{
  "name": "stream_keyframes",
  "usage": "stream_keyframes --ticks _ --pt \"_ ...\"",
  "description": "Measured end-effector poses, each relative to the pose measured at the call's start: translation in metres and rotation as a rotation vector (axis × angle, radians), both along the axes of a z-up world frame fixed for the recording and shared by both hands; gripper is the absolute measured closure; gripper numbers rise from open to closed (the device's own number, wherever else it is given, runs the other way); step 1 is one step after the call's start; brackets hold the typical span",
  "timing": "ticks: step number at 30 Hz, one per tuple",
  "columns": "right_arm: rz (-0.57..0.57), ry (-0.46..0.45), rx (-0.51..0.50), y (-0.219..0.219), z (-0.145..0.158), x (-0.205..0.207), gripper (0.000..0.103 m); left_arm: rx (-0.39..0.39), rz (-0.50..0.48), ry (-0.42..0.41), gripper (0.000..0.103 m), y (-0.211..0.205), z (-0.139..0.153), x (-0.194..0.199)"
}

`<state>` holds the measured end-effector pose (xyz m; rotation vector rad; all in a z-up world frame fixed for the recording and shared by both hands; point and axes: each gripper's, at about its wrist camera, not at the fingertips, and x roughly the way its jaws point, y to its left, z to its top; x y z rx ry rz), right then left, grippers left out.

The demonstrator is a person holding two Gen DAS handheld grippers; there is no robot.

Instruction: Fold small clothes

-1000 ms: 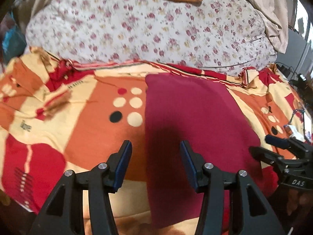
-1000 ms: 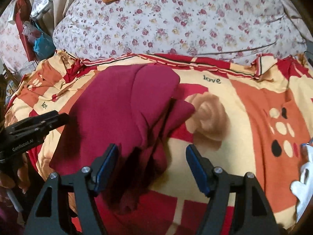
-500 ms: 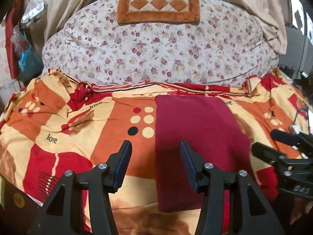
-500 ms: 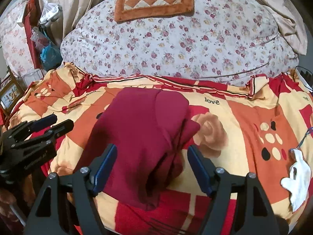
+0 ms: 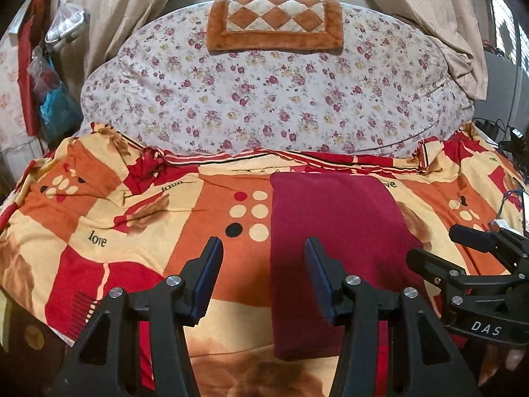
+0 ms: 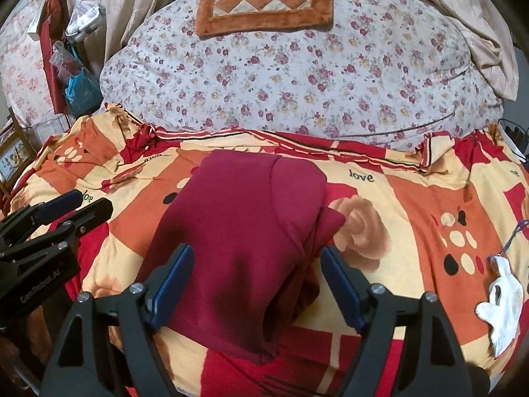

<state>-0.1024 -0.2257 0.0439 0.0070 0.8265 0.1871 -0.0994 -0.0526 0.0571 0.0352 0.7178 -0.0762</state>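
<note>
A dark red garment (image 5: 334,251) lies folded into a long strip on the orange, red and cream bedspread (image 5: 115,231). In the right wrist view the garment (image 6: 244,248) shows a folded flap and a loose corner on its right side. My left gripper (image 5: 263,264) is open and empty, held above the garment's left edge near the front of the bed. My right gripper (image 6: 256,281) is open and empty, held above the garment's near end. The right gripper also shows in the left wrist view (image 5: 463,248), and the left gripper in the right wrist view (image 6: 69,211).
A big floral quilt bundle (image 5: 274,99) fills the back of the bed, with an orange checkered cushion (image 5: 274,24) on top. A small white item (image 6: 502,307) and a cable lie at the bed's right side. Bags hang at the left (image 5: 56,106).
Both grippers have pulled back and up from the garment, so more of the bed and the quilt shows. The garment lies where it was. Both stay open.
</note>
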Motion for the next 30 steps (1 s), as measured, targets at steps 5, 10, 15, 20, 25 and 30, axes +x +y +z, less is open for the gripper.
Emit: stream_keyframes --ticks 5,10,15,20,25,30 --pt "-0.003 0.002 -0.003 0.0 -0.001 0.002 0.02 -0.004 0.001 0.002 0.072 0.001 0.0 0.002" --pt "0.0 0.009 -0.004 0.0 -0.003 0.005 0.02 -0.007 0.004 0.005 0.072 0.003 0.0 0.004" --pt "0.005 0.011 -0.012 0.001 -0.005 0.008 0.02 -0.012 0.007 0.01 0.072 0.005 -0.002 0.006" --pt "0.009 0.005 -0.016 0.004 -0.005 0.01 0.02 -0.011 0.008 0.012 0.072 0.005 -0.003 0.006" --pt "0.017 0.01 -0.015 0.009 -0.005 0.014 0.02 -0.017 0.004 0.024 0.073 0.005 -0.008 0.009" --pt "0.02 0.02 -0.018 0.011 -0.009 0.017 0.019 -0.013 0.0 0.025 0.072 0.004 -0.009 0.011"
